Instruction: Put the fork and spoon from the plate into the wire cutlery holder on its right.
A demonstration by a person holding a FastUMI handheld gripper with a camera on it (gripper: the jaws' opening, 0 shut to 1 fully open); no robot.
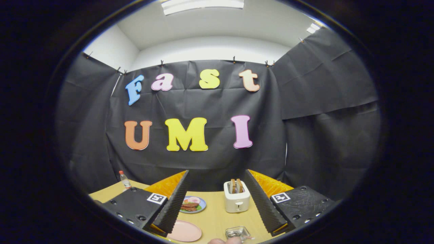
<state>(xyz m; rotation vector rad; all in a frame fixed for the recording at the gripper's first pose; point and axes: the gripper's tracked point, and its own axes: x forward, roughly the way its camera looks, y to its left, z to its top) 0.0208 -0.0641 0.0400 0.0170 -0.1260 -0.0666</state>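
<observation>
gripper jaws apart, empty | pink plate part-hidden | holder contents unclear

A white toaster with two slices of toast stands at lower centre on the wooden worktop. To its left lies a blue plate of food. A small bottle stands far left by the black cloth wall.

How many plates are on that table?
2. A pink plate lies nearest, just beside the left finger of the open gripper. A blue-rimmed plate with food sits farther back, left of the white toaster. The fingers may hide more.
</observation>
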